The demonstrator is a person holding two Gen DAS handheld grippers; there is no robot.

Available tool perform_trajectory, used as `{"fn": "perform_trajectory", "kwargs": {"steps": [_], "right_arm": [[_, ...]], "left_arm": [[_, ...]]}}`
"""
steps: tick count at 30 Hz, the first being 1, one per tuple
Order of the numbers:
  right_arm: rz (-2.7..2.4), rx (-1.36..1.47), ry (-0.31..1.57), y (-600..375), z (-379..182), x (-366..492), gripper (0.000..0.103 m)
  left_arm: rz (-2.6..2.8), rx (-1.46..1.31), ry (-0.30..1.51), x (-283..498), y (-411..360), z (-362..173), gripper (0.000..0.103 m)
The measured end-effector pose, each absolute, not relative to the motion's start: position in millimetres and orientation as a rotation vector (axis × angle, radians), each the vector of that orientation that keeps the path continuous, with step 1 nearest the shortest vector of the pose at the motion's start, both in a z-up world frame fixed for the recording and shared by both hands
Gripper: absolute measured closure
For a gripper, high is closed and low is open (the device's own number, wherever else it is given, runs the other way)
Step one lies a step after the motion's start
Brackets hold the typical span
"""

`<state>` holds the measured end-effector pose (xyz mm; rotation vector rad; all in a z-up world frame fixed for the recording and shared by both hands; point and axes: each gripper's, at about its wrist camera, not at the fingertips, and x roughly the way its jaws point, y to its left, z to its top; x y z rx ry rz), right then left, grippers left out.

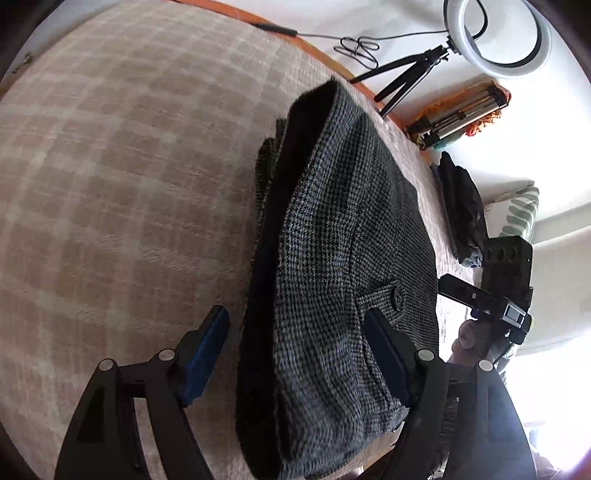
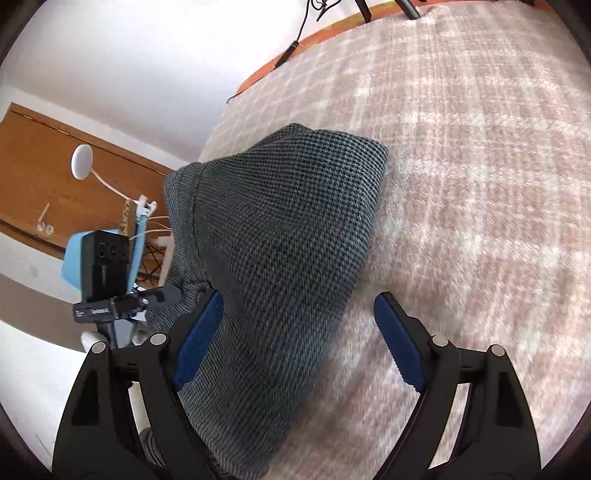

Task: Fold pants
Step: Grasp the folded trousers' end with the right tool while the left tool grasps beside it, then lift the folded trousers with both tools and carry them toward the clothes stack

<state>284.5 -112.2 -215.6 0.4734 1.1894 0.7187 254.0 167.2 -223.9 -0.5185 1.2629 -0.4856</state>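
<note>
The pants are grey houndstooth, folded into a thick stack on a beige checked blanket. A buttoned pocket flap faces up. My left gripper is open, its blue pads either side of the stack's near end, holding nothing. In the right wrist view the same folded pants lie ahead. My right gripper is open and empty, its left pad over the cloth, its right pad over the blanket. The other gripper shows at the side of each view.
A ring light on a tripod, a cable and a folded tripod lie beyond the bed's orange edge. Dark folded clothes sit at the blanket's right edge. A wooden door and a blue box stand left.
</note>
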Motion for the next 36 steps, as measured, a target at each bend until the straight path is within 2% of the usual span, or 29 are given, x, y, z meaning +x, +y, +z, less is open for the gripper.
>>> {"fn": "perform_trajectory", "kwargs": {"steps": [14,17,22,24,26,27,29,31,35,36], "right_arm": [[0.853,0.551,1.129,-116.2,-221.8,305.7,0.014],[0.870,0.569,1.143,-117.7,-222.8,306.4,0.017],[0.848,0.587,1.122,-116.6,-224.6,305.7,0.018],[0.848,0.549,1.113,-110.9,-223.1,301.7,0.021],[0.846,0.554,1.117,-112.4,-224.2,301.5,0.028],[0.845,0.565,1.126,-114.7,-225.7,302.8,0.034],[0.859,0.598,1.143,-123.1,-229.1,305.6,0.037],[0.867,0.616,1.151,-126.3,-231.1,307.6,0.037],[0.838,0.554,1.121,-115.0,-226.1,302.8,0.037],[0.832,0.544,1.118,-112.7,-226.0,301.4,0.049]], "left_arm": [[-0.566,-0.532,1.205,275.4,146.4,-225.6,0.027],[-0.576,-0.425,1.211,274.1,136.5,-220.2,0.027],[-0.585,-0.501,1.196,282.3,141.3,-224.2,0.027],[-0.583,-0.487,1.178,286.1,135.3,-222.8,0.033],[-0.570,-0.476,1.164,286.3,132.0,-224.0,0.044],[-0.561,-0.486,1.162,285.8,132.7,-225.2,0.047],[-0.552,-0.493,1.156,282.5,140.6,-226.5,0.061],[-0.565,-0.518,1.150,278.7,149.3,-227.9,0.064],[-0.576,-0.585,1.149,279.3,157.5,-235.7,0.064],[-0.573,-0.609,1.147,281.2,158.4,-236.8,0.064]]}}
